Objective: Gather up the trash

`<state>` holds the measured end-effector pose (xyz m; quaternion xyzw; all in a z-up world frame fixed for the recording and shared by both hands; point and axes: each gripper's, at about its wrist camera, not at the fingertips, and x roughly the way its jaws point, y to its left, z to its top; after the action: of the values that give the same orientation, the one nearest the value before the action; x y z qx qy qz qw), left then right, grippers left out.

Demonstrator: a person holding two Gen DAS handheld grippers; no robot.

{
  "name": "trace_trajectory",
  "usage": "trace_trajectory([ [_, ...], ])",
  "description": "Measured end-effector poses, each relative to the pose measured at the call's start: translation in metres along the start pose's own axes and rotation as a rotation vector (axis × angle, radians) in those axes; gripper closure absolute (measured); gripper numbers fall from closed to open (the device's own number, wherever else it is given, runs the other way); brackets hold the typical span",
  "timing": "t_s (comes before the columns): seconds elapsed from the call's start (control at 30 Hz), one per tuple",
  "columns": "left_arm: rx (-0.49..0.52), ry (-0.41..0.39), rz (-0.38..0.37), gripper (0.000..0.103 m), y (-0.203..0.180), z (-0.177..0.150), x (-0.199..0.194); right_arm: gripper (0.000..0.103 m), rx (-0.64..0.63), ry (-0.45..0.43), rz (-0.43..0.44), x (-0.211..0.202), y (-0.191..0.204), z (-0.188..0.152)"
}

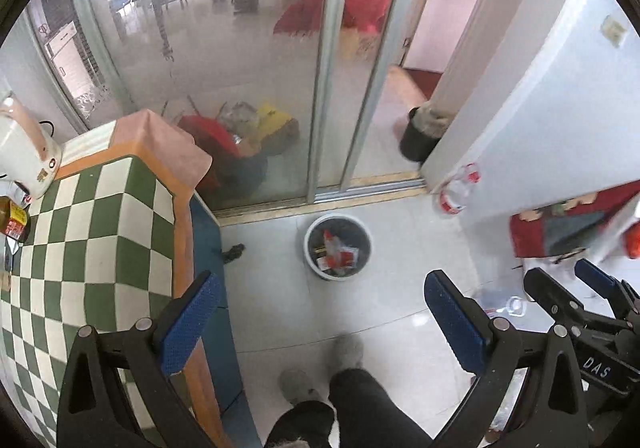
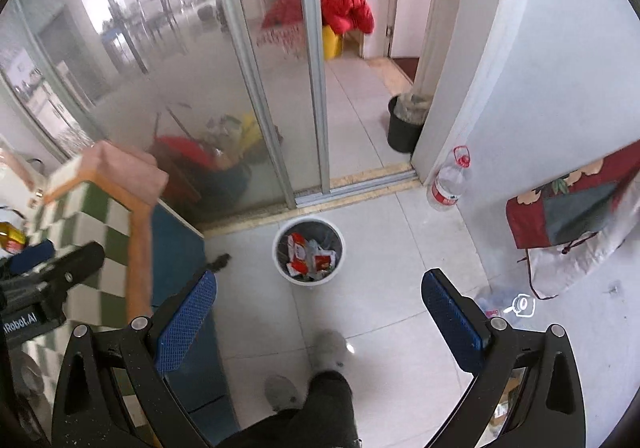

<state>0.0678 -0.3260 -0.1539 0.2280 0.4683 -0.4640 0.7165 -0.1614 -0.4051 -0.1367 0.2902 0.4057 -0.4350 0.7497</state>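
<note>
A white waste bin [image 1: 337, 248] with red and white wrappers inside stands on the tiled floor ahead; it also shows in the right wrist view [image 2: 308, 251]. My left gripper [image 1: 318, 312] is open and empty, held high above the floor. My right gripper [image 2: 318, 312] is open and empty too; its black fingers [image 1: 552, 294] show at the right of the left wrist view. A crushed clear plastic bottle [image 2: 506, 304] lies on the floor at the right, also seen in the left wrist view [image 1: 502, 302].
A table with a green checked cloth [image 1: 92, 232] stands at the left, with a white kettle [image 1: 24, 151] on it. Glass sliding doors [image 1: 240, 67] are ahead. A large water bottle [image 2: 448, 183] leans by the wall. A black bin [image 2: 404, 123] stands beyond the doorway. The person's feet [image 2: 320, 360] are below.
</note>
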Motion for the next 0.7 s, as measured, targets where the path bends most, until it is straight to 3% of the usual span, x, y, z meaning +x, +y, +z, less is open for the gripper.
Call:
trace_trajectory([
  [0.3, -0.032, -0.056, -0.053, 0.000, -0.002, -0.012, -0.077, 0.000, 0.009, -0.064, 0.100, -0.116, -0.016, -0.008],
  [0.7, -0.087, -0.092, -0.157, 0.000, -0.016, -0.029, -0.129, 0.000, -0.034, -0.050, 0.259, -0.169, -0.035, -0.002],
])
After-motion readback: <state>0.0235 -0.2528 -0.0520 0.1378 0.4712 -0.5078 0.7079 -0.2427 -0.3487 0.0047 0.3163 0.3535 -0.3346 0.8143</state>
